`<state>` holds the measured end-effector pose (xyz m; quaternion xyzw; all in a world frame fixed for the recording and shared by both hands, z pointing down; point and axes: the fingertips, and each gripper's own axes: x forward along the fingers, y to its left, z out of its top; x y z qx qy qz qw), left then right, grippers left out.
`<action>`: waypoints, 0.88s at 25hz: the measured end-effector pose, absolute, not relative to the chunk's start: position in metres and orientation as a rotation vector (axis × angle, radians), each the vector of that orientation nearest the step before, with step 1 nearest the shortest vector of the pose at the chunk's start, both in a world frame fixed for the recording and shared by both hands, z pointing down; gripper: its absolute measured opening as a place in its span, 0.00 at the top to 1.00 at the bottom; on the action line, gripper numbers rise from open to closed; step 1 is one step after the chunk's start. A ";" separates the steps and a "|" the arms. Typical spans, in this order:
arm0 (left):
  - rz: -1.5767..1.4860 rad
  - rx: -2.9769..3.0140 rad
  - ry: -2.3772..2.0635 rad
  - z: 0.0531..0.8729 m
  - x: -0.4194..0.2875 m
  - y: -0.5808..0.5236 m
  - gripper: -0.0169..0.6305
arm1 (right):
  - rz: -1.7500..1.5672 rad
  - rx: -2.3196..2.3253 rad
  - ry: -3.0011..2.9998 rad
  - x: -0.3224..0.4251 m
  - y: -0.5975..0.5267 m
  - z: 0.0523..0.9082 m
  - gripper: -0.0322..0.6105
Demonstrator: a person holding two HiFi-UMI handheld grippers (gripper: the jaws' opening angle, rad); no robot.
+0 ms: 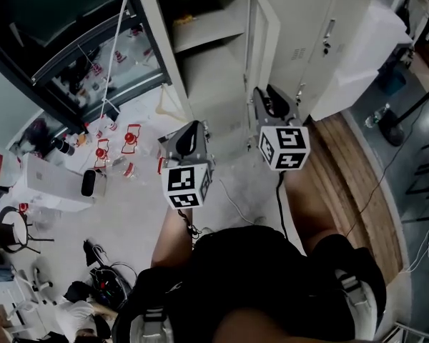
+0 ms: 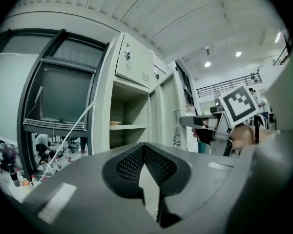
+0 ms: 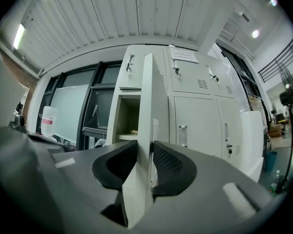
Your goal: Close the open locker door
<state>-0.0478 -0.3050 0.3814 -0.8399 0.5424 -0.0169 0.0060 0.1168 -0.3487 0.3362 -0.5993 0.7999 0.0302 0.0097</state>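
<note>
The grey locker (image 1: 207, 70) stands with one compartment open, and a small item lies on its shelf (image 1: 204, 33). Its open door (image 1: 263, 56) juts toward me, edge on. In the right gripper view the door's free edge (image 3: 147, 101) runs between the two black pads with no gap showing. My right gripper (image 1: 266, 98) is shut on that edge. The left gripper view shows this same gripper (image 2: 188, 122) reaching the door (image 2: 163, 116). My left gripper (image 1: 194, 131) hangs in front of the open compartment, its tips together (image 2: 145, 149) and holding nothing.
Closed locker doors (image 1: 307, 27) continue to the right, with a white panel (image 1: 368, 48) leaning beside them. A wooden platform (image 1: 350, 177) lies at the right. Red-and-white clutter (image 1: 129, 143), a white box (image 1: 53, 184) and cables (image 1: 107, 270) cover the floor at the left, under a dark window frame (image 1: 57, 56).
</note>
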 end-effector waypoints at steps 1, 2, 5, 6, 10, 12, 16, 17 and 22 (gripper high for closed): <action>-0.055 -2.633 1.692 0.383 -0.051 -0.305 0.97 | 0.094 -1.875 2.494 0.113 -0.349 0.337 0.79; -0.057 -2.636 1.687 0.383 -0.054 -0.305 0.97 | 0.095 -1.881 2.490 0.109 -0.350 0.337 0.79; -0.056 -2.641 1.677 0.383 -0.066 -0.307 0.97 | 0.100 -1.890 2.488 0.094 -0.352 0.337 0.78; -0.054 -2.640 1.676 0.383 -0.070 -0.307 0.97 | 0.100 -1.888 2.492 0.087 -0.353 0.336 0.78; -0.040 -2.635 1.679 0.383 -0.088 -0.311 0.97 | 0.103 -1.914 2.498 0.064 -0.359 0.338 0.78; -0.035 -2.632 1.684 0.383 -0.097 -0.312 0.97 | 0.105 -1.944 2.486 0.054 -0.364 0.338 0.78; -0.026 -2.628 1.700 0.384 -0.113 -0.313 0.97 | 0.102 -1.958 2.489 0.035 -0.372 0.337 0.78; -0.021 -2.626 1.707 0.384 -0.118 -0.314 0.97 | 0.103 -1.957 2.495 0.030 -0.375 0.337 0.78; -0.006 -2.611 1.738 0.386 -0.141 -0.315 0.97 | 0.117 -1.990 2.486 0.007 -0.389 0.338 0.78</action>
